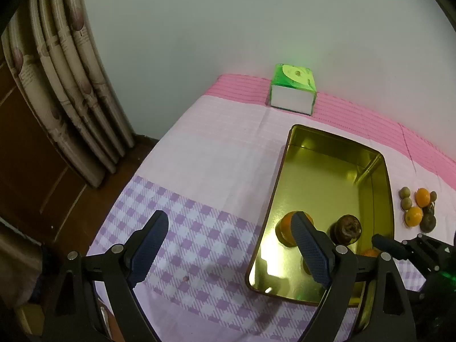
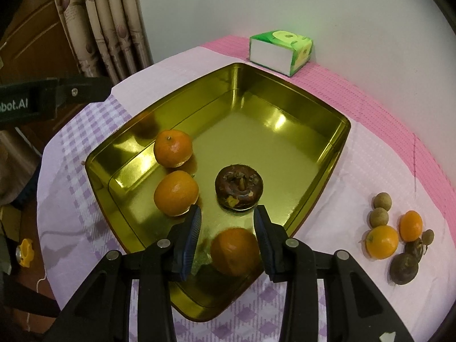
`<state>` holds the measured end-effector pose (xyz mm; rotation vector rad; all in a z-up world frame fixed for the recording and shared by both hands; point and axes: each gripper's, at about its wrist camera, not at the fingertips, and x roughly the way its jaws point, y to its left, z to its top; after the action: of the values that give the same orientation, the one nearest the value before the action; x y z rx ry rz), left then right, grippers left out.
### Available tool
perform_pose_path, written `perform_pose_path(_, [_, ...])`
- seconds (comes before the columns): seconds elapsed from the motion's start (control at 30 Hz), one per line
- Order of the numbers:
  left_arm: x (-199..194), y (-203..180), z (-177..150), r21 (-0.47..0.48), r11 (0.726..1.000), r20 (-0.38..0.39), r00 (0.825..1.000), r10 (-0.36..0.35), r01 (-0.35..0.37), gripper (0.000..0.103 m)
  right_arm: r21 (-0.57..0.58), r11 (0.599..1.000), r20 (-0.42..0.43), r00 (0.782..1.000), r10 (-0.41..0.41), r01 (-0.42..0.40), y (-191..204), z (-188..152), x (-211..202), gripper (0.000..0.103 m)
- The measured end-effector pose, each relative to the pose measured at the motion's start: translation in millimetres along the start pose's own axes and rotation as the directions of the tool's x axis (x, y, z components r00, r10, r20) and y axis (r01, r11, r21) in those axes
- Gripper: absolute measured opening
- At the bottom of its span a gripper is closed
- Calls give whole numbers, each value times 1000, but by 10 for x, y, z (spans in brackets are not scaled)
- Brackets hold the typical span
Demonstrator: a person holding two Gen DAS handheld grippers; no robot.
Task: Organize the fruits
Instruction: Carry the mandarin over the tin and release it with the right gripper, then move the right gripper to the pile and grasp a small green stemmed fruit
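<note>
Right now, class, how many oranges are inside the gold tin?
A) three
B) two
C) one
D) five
A: the right wrist view shows three oranges in the tin, one by the left wall, one nearer, and one between the fingers of the open right gripper at; the other two oranges lie outside on the cloth.

The gold tray (image 2: 339, 139) is shiny metal like a mirror, the pink and purple tablecloth (image 2: 379, 154) is soft matt cloth, the green tissue box (image 2: 280, 50) looks like smooth paper, the oranges (image 2: 175, 193) have bumpy skin, and the gripper pads (image 1: 149, 246) are rough blue rubber.
</note>
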<state>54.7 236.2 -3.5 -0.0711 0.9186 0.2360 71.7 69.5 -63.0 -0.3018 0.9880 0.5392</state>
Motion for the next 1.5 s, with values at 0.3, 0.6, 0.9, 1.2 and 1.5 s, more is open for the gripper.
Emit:
perform_pose_path(0.3, [-27, -36, -2, 17, 1000, 8, 1000, 1, -1, 88, 62, 998, 77, 997, 17, -22, -117, 7, -283, 36])
perform_pose_path(0.6, [-24, -51, -4, 24, 1000, 6, 1000, 6, -6, 88, 171, 984, 96, 994, -60, 43, -603, -227, -512, 36])
perform_pose_path(0.9, [0, -79, -25, 43, 999, 0, 1000, 10, -10, 88, 309, 938, 59, 981, -184, 157, -1368, -640, -671, 37])
perform_pose_path(1.2, [39, -113, -63, 56, 998, -7, 1000, 18, -18, 88, 392, 890, 46, 961, -273, 234, -2017, -899, -768, 36])
perform_pose_path(1.5, [28, -296, -125, 121, 993, 13, 1000, 2, -3, 88, 419, 876, 51, 957, -287, 240, -2503, -952, -621, 36])
